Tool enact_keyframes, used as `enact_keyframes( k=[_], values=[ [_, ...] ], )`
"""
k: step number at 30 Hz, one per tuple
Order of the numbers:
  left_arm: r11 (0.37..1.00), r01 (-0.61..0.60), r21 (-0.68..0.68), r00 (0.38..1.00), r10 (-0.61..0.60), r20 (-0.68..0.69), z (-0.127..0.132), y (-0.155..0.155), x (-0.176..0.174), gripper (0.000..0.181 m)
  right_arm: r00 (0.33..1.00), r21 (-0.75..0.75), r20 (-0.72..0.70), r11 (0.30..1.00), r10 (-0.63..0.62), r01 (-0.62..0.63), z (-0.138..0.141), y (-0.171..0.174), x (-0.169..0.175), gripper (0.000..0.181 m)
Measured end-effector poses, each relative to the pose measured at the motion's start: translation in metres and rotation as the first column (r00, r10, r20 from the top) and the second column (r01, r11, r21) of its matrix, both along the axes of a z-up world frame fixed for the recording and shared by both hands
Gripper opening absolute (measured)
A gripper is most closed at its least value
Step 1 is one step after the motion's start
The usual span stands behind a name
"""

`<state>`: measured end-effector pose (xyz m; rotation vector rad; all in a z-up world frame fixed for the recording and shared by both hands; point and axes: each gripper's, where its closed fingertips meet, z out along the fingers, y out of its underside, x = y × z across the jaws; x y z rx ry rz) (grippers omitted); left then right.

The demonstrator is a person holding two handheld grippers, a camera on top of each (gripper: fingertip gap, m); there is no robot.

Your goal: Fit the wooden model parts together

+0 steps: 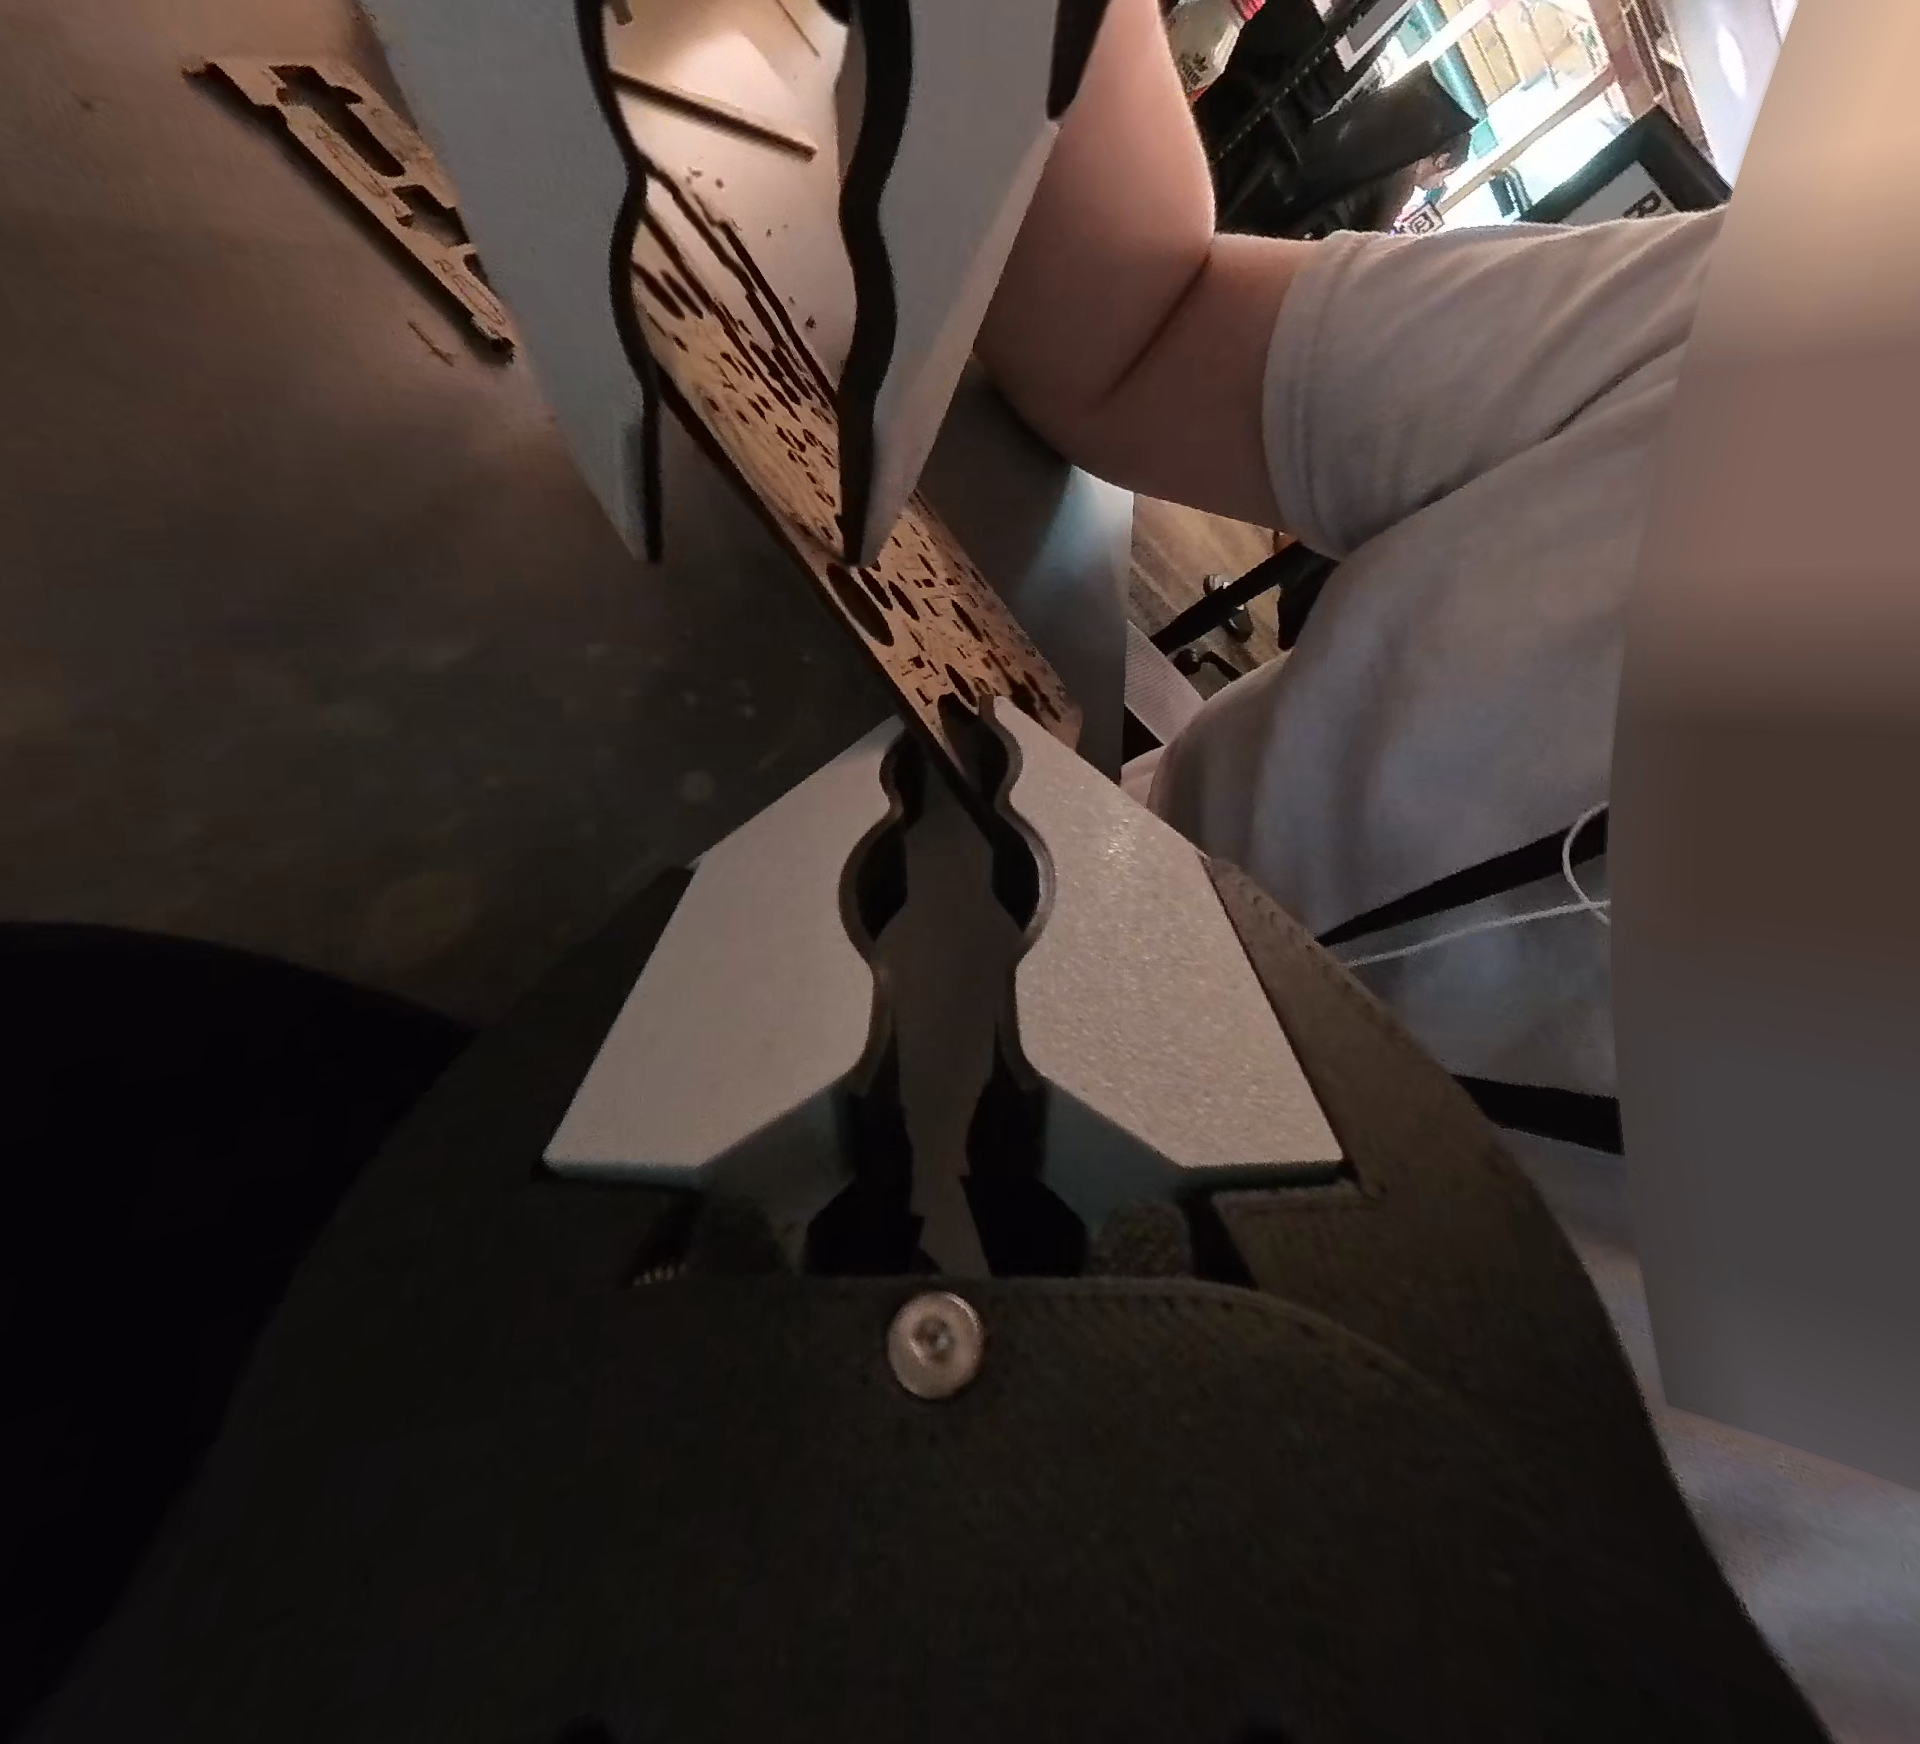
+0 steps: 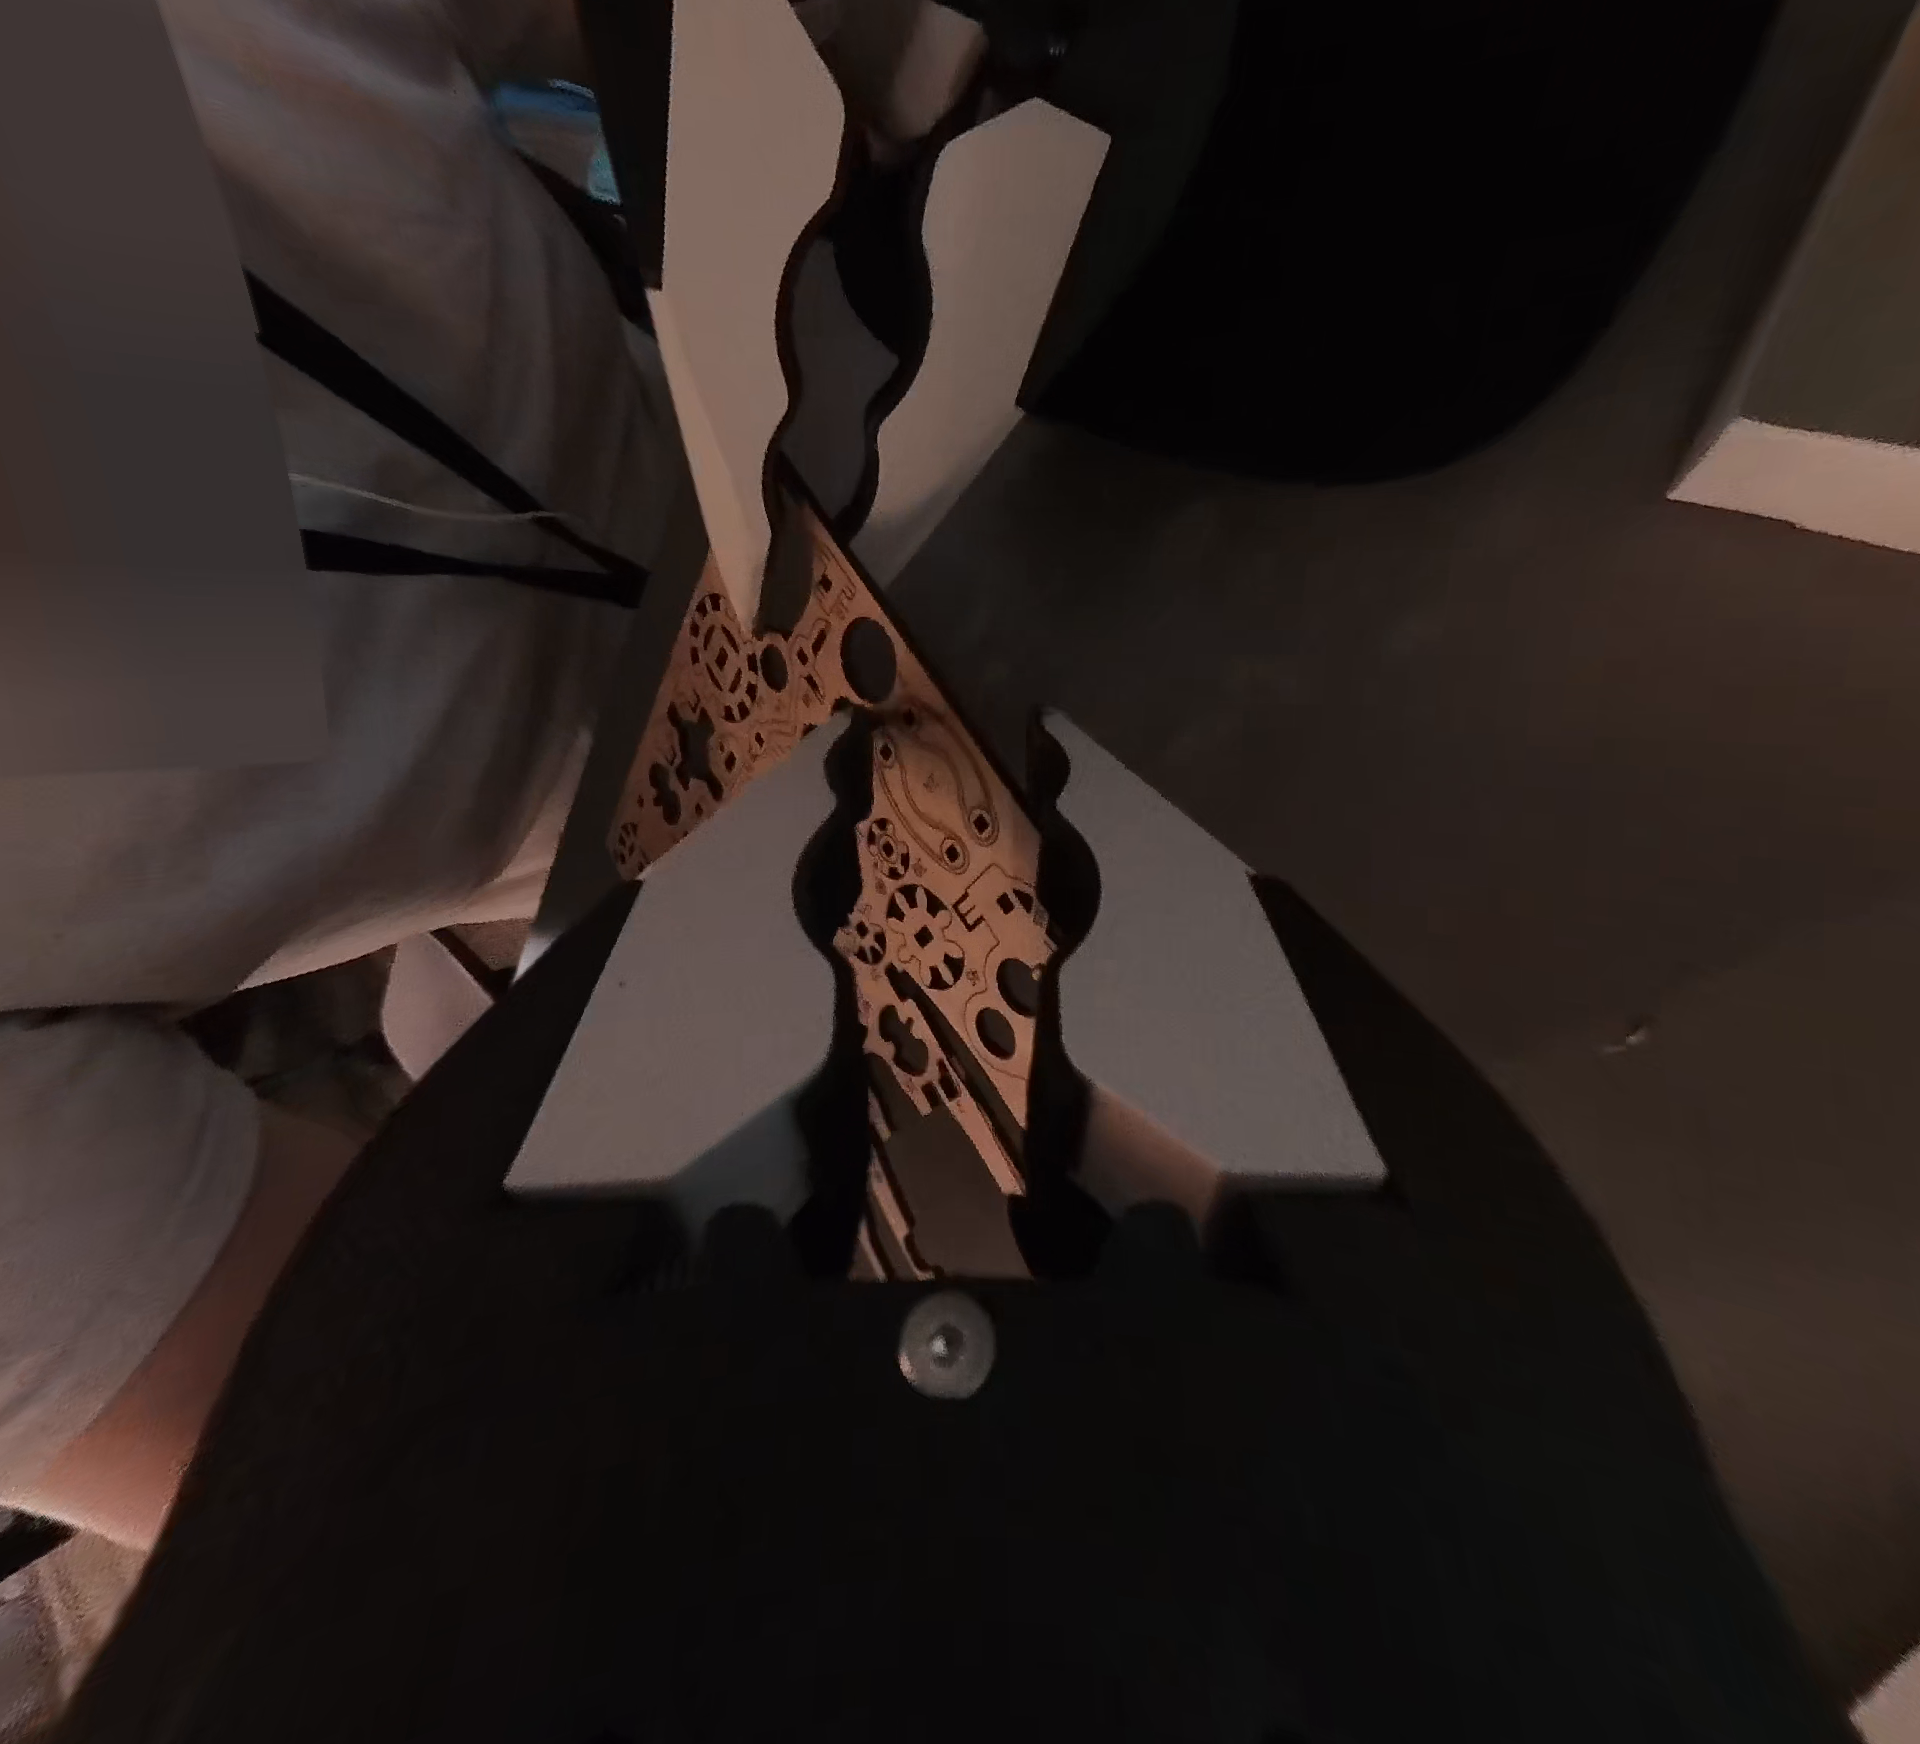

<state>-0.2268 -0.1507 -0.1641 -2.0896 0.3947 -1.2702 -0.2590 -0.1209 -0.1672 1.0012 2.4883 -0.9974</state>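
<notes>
A thin laser-cut wooden sheet point(image 1: 935, 593) full of gear-shaped and round cut-outs runs diagonally between both grippers. My left gripper point(image 1: 951, 733) is shut on the sheet's near edge. It also shows in the right wrist view point(image 2: 790, 593), coming from the top and pinching the sheet point(image 2: 956, 821). My right gripper point(image 2: 945, 723) is open, its fingers spread over the sheet's face. In the left wrist view it point(image 1: 753, 551) comes down from above, one fingertip point(image 1: 857, 541) touching the sheet.
A second cut wooden piece point(image 1: 364, 188) lies flat on the dark brown table point(image 1: 260, 499) at the left. A person in a white T-shirt point(image 1: 1455, 468) sits close at the right. Shelves and clutter fill the background. My right fingertips sit around 4 cm from my left ones.
</notes>
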Motion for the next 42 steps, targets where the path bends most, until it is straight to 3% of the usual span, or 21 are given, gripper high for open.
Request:
enact_keyframes(
  k=[9,18,24,29,34,38,42],
  values=[
    [1.0,0.01,-0.014,1.0,-0.01,0.02,0.001,-0.001,0.001,0.008,0.994,-0.093,0.11,0.996,0.001,0.01,0.001,-0.005,0.002,0.019],
    [0.992,-0.114,-0.057,0.98,0.122,0.159,0.011,0.012,-0.02,0.008,0.993,-0.098,0.076,0.99,-0.093,0.1,0.006,0.008,-0.009,0.018],
    [0.989,-0.134,-0.057,0.966,0.143,0.216,0.022,0.011,-0.03,0.009,0.993,-0.095,0.063,0.989,-0.104,0.11,0.009,0.012,-0.006,0.018],
    [0.98,-0.191,-0.056,0.96,0.199,0.196,0.024,0.012,-0.038,0.007,0.994,-0.079,0.04,0.992,-0.098,0.101,0.012,0.009,-0.005,0.017],
    [0.979,-0.187,-0.08,0.976,0.195,0.097,0.009,0.009,-0.032,0.003,0.993,-0.038,0.059,0.993,-0.106,0.109,0.003,0.007,-0.003,0.016],
    [0.979,-0.188,-0.077,0.98,0.192,0.053,0.001,0.01,-0.029,0.003,0.99,-0.182,0.113,0.978,-0.082,0.101,0.013,-0.01,0.0,0.023],
    [0.981,-0.178,-0.081,0.982,0.182,0.045,0.0,0.01,-0.028,0.003,0.99,-0.121,0.109,0.988,-0.085,0.098,-0.002,-0.011,-0.006,0.028]
  ],
)
